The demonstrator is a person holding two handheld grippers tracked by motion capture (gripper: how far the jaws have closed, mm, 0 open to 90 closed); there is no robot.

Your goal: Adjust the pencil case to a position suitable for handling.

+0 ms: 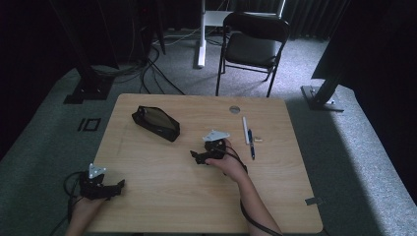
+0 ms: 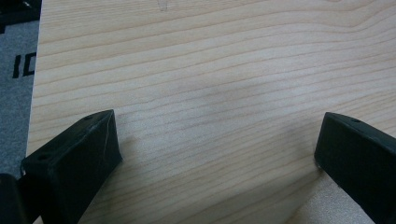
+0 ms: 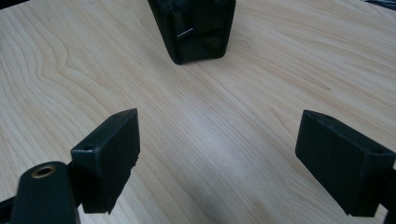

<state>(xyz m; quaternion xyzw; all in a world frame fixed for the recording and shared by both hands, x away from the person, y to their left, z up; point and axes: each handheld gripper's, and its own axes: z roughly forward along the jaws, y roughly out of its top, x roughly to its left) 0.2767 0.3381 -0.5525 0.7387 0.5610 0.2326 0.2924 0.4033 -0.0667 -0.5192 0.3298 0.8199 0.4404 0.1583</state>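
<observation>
One pouch (image 1: 156,123), two pens (image 1: 249,135); both tongs (image 3: 217,154) gape empty

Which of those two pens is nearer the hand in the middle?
The white pen: it lies left of the blue pen, on the side toward the right tongs, and reaches farther back.

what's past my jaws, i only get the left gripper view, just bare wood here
Observer: A black pouch lies on the far left part of the table.
Operator: is the other gripper near it
Observer: The right gripper sits mid-table, jaws open, aimed at the pouch's end with bare wood between.
Operator: anything else out there
Observer: A white pen and a blue pen lie side by side beyond the right hand.
</observation>
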